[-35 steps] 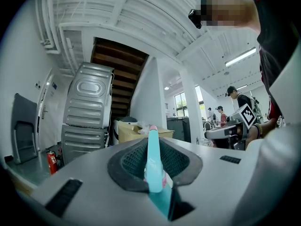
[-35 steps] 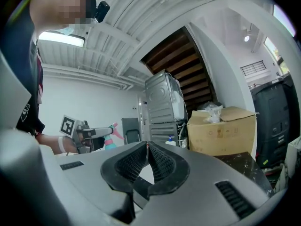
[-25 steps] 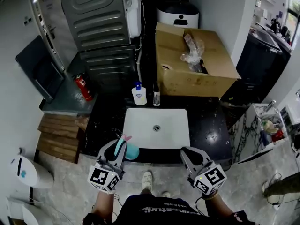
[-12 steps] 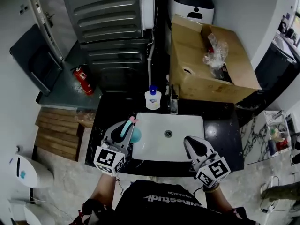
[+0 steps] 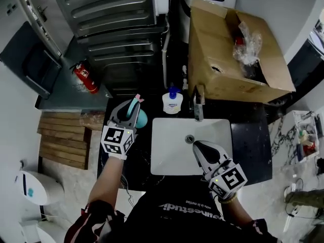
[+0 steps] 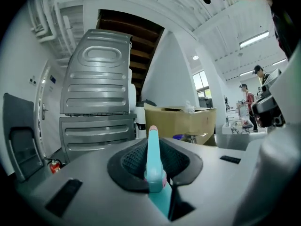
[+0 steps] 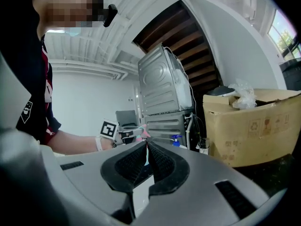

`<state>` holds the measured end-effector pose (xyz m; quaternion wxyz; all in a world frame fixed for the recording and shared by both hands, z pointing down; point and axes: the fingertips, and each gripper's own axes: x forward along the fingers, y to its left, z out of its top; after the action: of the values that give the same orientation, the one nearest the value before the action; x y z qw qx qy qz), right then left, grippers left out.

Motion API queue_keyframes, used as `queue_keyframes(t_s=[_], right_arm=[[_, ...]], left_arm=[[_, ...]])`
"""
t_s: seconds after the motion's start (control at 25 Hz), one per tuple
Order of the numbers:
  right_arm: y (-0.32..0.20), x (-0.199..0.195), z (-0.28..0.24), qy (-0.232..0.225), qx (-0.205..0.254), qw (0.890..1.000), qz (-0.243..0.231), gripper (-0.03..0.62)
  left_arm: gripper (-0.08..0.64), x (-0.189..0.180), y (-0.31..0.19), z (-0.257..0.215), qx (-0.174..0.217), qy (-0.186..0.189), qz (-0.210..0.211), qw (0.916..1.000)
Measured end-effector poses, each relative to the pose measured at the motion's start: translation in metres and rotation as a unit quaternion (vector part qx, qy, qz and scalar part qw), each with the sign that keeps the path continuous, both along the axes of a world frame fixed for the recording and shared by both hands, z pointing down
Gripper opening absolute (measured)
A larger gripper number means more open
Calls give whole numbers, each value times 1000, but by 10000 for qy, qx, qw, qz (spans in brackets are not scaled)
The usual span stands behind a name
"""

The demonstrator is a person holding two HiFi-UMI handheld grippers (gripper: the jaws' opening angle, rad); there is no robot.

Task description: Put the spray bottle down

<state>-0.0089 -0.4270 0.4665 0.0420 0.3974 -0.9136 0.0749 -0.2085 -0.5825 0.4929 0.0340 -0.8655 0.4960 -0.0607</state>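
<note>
1. Left gripper [image 5: 129,106] had its jaws closed partway and clamped on the teal spray bottle [image 5: 143,118]. The bottle's pink-tipped head stood up between the pads (clearest in the left gripper view).
2. The spray bottle was held over the black counter [image 5: 248,140], just left of the white basin [image 5: 177,156] and near the soap pump bottle [image 5: 172,101]. Contact with the counter could not be told.
3. Right gripper [image 5: 198,147] was over the basin, jaw tips together, nothing between them.
4. A cardboard box [image 5: 223,54] stood behind the faucet [image 5: 198,105].
</note>
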Motion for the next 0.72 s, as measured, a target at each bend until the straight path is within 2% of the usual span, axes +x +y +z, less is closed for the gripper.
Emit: queue_keyframes(t_s=[0.16,0.32,0.48,0.72], right_arm=[[-11,-1,14,82,-163,9998,78,43],[-12,-2,20,207,-390,9989,124,43],[-15,-4,26,295,-513,9981,165,43],[-20,-3,32,336,-510,9978,238,43]], left_arm=[[74,-14,-52,26,-4,-341,-121,9993],[74,-19,-85,53,-70,-343,-171,9992],[74,-26,-103,56,8,-103,-201,9997],[75,-39,-105,58,-113,369,-342,9987]])
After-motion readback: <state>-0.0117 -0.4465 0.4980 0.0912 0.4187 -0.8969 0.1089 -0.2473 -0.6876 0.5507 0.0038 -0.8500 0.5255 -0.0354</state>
